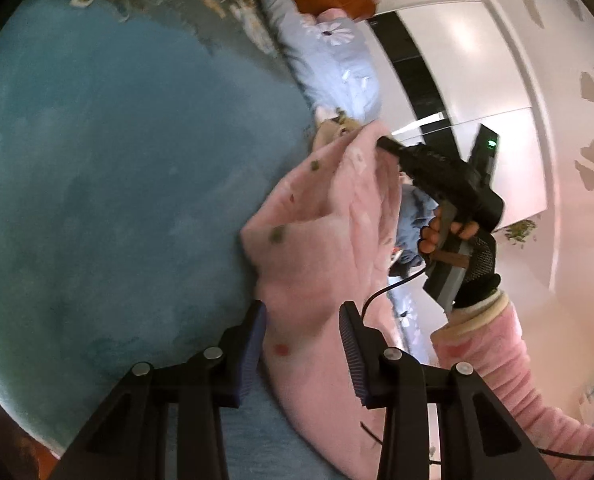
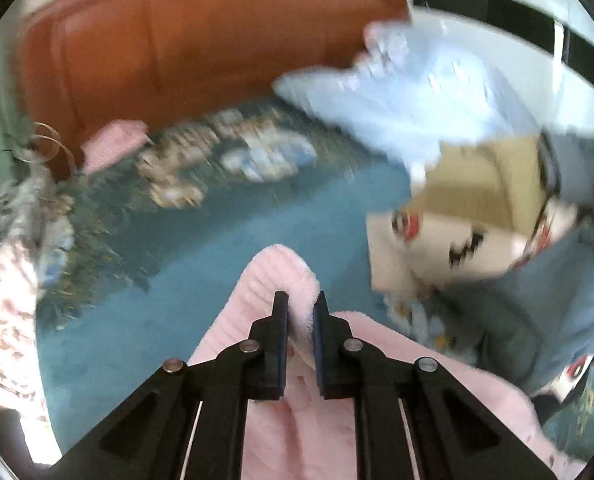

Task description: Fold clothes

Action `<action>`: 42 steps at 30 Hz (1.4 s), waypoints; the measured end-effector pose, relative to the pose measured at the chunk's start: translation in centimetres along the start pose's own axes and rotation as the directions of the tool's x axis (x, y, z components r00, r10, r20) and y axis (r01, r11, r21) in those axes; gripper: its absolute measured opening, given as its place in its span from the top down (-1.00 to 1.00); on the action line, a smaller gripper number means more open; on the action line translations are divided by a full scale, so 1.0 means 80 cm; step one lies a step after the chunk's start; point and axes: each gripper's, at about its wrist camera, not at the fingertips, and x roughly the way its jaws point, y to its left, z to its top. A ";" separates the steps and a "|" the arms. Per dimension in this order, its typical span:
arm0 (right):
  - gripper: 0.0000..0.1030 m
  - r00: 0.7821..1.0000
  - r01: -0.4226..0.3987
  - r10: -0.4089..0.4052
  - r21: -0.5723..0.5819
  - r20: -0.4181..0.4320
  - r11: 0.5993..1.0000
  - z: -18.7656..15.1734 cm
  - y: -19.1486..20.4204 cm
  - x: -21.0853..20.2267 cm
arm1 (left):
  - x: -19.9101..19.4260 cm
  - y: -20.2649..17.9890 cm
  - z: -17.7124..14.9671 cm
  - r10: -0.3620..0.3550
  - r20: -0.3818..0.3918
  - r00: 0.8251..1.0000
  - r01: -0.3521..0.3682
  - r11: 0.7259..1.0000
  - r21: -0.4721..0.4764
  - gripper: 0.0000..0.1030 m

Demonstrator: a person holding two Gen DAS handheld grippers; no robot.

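Observation:
A pink fleece garment (image 1: 329, 240) with small coloured spots lies partly lifted over the blue bed cover (image 1: 117, 180). In the left wrist view my left gripper (image 1: 305, 312) has its pads against a thick fold of this garment, near its lower edge. Farther off, my right gripper (image 1: 383, 145) pinches the garment's upper corner; a gloved hand (image 1: 473, 256) in a pink sleeve holds it. In the right wrist view the right gripper (image 2: 300, 312) stands nearly closed on the fluffy edge of the pink garment (image 2: 273, 280), which spreads below the fingers.
A light blue flowered garment (image 1: 329, 52) lies by the orange-brown headboard (image 2: 177, 40). More clothes are piled to the right: a pale blue piece (image 2: 409, 96), a beige and white item (image 2: 457, 208) and a grey-blue garment (image 2: 557, 300). A white wardrobe (image 1: 477, 80) stands beyond the bed.

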 end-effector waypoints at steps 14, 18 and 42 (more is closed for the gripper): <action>-0.05 0.995 -0.002 -0.006 0.083 0.095 0.997 -0.045 -0.035 -0.080 | 0.024 -0.005 0.005 0.081 0.013 0.997 -0.082 0.996 0.035 0.01; -0.14 0.995 0.022 -0.033 0.110 0.097 0.994 -0.119 -0.065 -0.150 | 0.031 -0.004 0.007 0.079 0.013 0.997 -0.079 0.996 0.041 0.49; -0.14 0.893 0.233 -0.439 0.938 -0.101 0.258 -0.563 -0.381 -0.452 | -0.016 0.040 0.015 0.115 0.194 0.974 -0.090 0.987 -0.134 0.83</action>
